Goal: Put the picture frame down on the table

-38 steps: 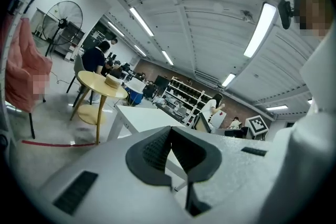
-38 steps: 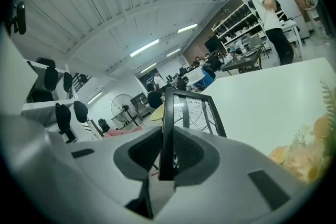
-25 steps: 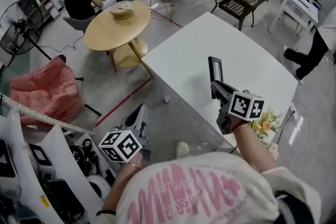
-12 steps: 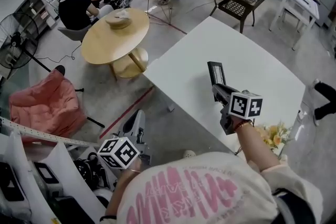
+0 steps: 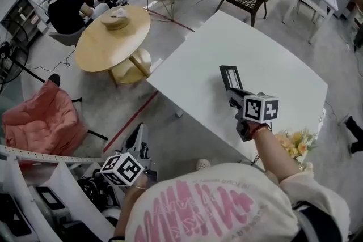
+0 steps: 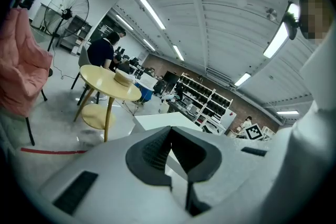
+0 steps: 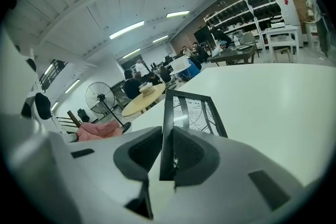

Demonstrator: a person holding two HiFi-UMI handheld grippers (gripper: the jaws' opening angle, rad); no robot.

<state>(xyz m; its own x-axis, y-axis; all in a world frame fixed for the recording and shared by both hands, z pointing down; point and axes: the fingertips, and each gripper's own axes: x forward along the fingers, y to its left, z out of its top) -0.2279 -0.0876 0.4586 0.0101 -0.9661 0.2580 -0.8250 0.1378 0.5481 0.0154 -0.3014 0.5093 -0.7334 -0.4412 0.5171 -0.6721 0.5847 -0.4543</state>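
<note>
Over the near half of the white tabletop (image 5: 278, 73), the right gripper (image 5: 233, 97) is clamping the frame (image 5: 230, 77) by one edge, its jaws pressing on either side of the dark border and keeping it standing on end. Whether the lower edge is touching the surface or hanging just above it cannot be told from any view. In my judgement the placing step is in hand but not complete. The next move is calling for the frame to be brought down until the tabletop is bearing its weight, with the jaws parting only after that. The frame is showing as a thin, rigid rectangle with a dark matte border and a glossy panel catching the ceiling lights, so it is likely to need a gentle set-down. The tabletop is appearing flat, smooth and hard, and probably slippery under a narrow edge. The left gripper (image 5: 140, 134) is hanging low over the floor (image 5: 170, 139), well apart from the frame, its jaws slightly apart with nothing between them.
</note>
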